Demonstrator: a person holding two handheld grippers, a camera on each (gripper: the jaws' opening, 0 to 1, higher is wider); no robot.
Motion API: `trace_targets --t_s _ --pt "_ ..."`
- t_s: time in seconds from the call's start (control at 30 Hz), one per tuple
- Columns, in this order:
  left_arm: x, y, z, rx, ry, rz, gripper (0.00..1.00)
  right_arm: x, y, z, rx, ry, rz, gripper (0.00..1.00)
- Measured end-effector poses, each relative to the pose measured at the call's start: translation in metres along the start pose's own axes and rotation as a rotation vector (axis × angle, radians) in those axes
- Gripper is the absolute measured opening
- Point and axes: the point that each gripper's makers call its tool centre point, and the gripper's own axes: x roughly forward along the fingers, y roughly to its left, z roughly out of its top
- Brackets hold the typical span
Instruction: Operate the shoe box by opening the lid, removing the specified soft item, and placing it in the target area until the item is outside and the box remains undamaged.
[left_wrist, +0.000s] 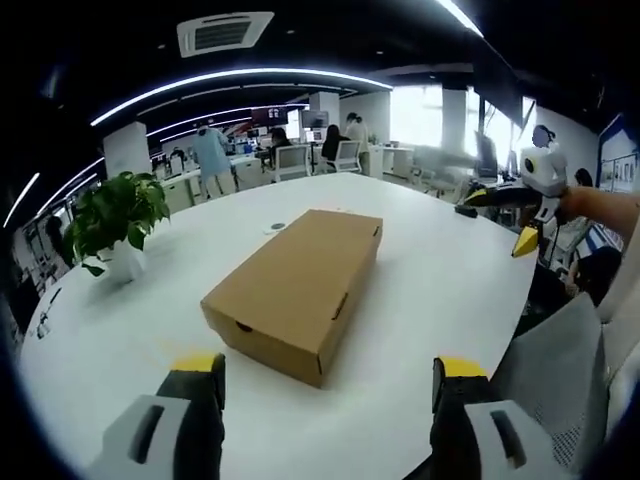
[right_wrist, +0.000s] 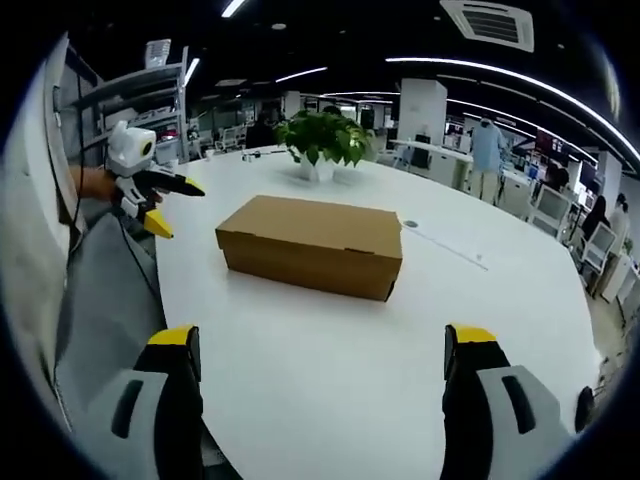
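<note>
Matt brown cardboard shoe box (left_wrist: 297, 290), smooth glossy white table (left_wrist: 440, 270), grey plastic jaws with yellow tips

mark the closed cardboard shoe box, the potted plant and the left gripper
Closed brown cardboard shoe box (left_wrist: 300, 275): left gripper view, middle of the lid top.
Green leafy potted plant in white pot (right_wrist: 322, 137): right gripper view, on the leaves.
Left gripper, grey with yellow tips (left_wrist: 330, 368): left gripper view, midway between its open fingertips.

A closed cardboard shoe box (left_wrist: 298, 290) hides whatever it contains. The white table's (right_wrist: 330, 380) near edge is cut off. Distant office people (left_wrist: 212, 155) appear too small to distinguish.
</note>
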Motion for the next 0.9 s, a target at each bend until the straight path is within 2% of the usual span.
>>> trace_targets --t_s 0.1,0.2,0.37,0.77,0.83,0.9 --pt "0.005 0.002 0.003 -0.013 -0.003 0.019 0.84 0.003 -0.005 -0.002 -0.04 0.021 0.013 0.78" --pt "0.009 0.002 0.005 -0.009 -0.004 0.03 0.83 0.01 -0.013 -0.003 -0.043 0.02 0.019 0.82" --pt "0.017 0.006 0.004 0.014 0.002 0.056 0.8 0.021 -0.026 -0.004 -0.059 0.022 0.035 0.76" --pt "0.036 0.013 -0.006 -0.054 0.033 0.106 0.7 0.057 -0.053 0.002 -0.115 0.024 0.094 0.64" --pt "0.038 0.014 -0.004 -0.071 0.023 0.12 0.63 0.065 -0.057 0.003 -0.123 0.022 0.105 0.63" --pt "0.041 0.013 -0.004 -0.082 0.023 0.13 0.61 0.072 -0.057 0.005 -0.126 0.018 0.126 0.62"
